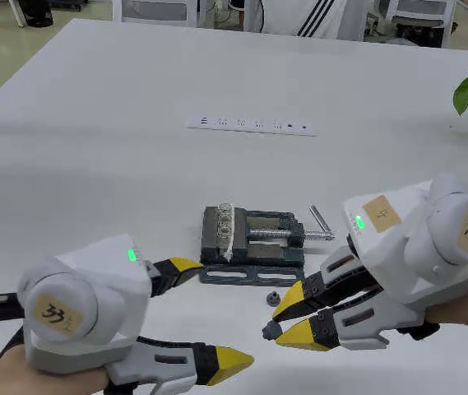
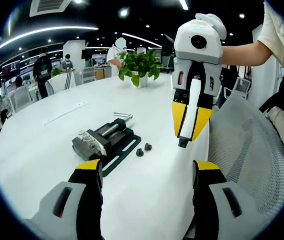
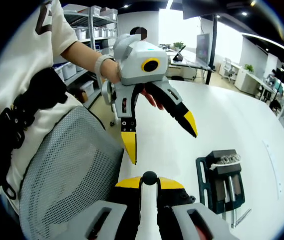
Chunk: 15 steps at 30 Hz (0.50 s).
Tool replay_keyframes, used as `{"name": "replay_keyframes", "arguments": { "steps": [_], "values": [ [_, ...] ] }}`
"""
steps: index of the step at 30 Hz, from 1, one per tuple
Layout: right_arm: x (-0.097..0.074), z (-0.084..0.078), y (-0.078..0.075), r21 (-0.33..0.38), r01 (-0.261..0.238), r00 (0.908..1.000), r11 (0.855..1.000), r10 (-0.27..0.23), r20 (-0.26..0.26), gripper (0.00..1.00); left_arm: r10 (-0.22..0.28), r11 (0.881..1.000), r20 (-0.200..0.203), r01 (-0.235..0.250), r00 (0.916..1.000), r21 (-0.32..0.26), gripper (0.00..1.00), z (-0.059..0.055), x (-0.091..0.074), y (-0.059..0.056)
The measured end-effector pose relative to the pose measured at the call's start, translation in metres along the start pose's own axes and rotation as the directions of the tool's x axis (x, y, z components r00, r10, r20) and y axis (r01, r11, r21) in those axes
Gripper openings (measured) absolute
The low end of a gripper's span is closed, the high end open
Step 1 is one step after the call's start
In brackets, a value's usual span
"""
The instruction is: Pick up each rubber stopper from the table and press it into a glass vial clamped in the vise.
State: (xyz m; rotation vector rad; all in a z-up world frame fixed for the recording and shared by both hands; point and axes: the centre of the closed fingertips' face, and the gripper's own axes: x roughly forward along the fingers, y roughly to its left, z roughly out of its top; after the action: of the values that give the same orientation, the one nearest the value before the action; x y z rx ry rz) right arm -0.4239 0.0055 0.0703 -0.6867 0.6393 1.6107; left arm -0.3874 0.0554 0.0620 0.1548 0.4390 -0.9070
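1. My left gripper (image 1: 206, 313) is low at the near left of the table (image 1: 94, 123). Its jaws stand wide apart with nothing between them. I judge it is being kept free and out of the way, ready to steady the work if needed.

2. The vise (image 1: 271, 247) sits at the centre of the table, just ahead of both grippers. Its screw handle points to the right. The glass vials (image 1: 224, 222) stand upright in a short row, gripped between the vise jaws at its left end with their mouths up. Held this way, they should not tip or slide when a stopper is pushed down. I count what look like three vials, though the glass is too small to be sure. No vial mouth appears to be plugged yet.

3. Two loose stoppers (image 2: 140, 152) lie on the table just beside the near right edge of the vise base. They are close together and within easy reach for the next picks.

4. My right gripper (image 1: 273, 322) hovers near the right of the vise, angled toward it. Its jaws are closed on one rubber stopper (image 3: 149, 177), pinched at the very tips so the plug protrudes and can enter a vial mouth.

5. Count: two grippers, one vise, three stoppers, of which one is held and two are waiting.
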Motion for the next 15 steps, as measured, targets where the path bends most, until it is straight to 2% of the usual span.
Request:
{"name": "replay_keyframes", "arguments": {
  "steps": [3, 6, 8, 10, 15],
  "values": [
    [0.001, -0.001, -0.001, -0.002, 0.003, 1.0000, 1.000, -0.003, -0.003, 0.06, 0.063, 0.997, -0.002, -0.063, 0.9980, -0.043, 0.84, -0.007, -0.005, 0.012],
    [0.003, -0.002, -0.001, -0.001, 0.001, 1.0000, 1.000, -0.001, -0.008, 0.06, 0.106, 0.992, 0.012, -0.106, 0.9942, -0.065, 0.99, -0.010, -0.008, 0.018],
    [0.005, -0.005, -0.003, -0.002, -0.001, 0.9999, 1.000, 0.001, -0.014, 0.06, 0.124, 0.988, 0.006, -0.123, 0.9923, -0.096, 0.99, -0.015, -0.011, 0.024],
    [0.006, -0.007, -0.004, 0.000, -0.001, 0.9997, 1.000, 0.001, -0.023, 0.06, 0.132, 0.985, 0.019, -0.130, 0.9910, -0.110, 0.99, -0.018, -0.013, 0.028],
    [0.006, -0.010, -0.010, 0.010, -0.001, 0.9993, 1.000, 0.001, -0.036, 0.06, 0.142, 0.984, 0.016, -0.140, 0.9897, -0.113, 0.99, -0.020, -0.015, 0.030]
  ]
}}
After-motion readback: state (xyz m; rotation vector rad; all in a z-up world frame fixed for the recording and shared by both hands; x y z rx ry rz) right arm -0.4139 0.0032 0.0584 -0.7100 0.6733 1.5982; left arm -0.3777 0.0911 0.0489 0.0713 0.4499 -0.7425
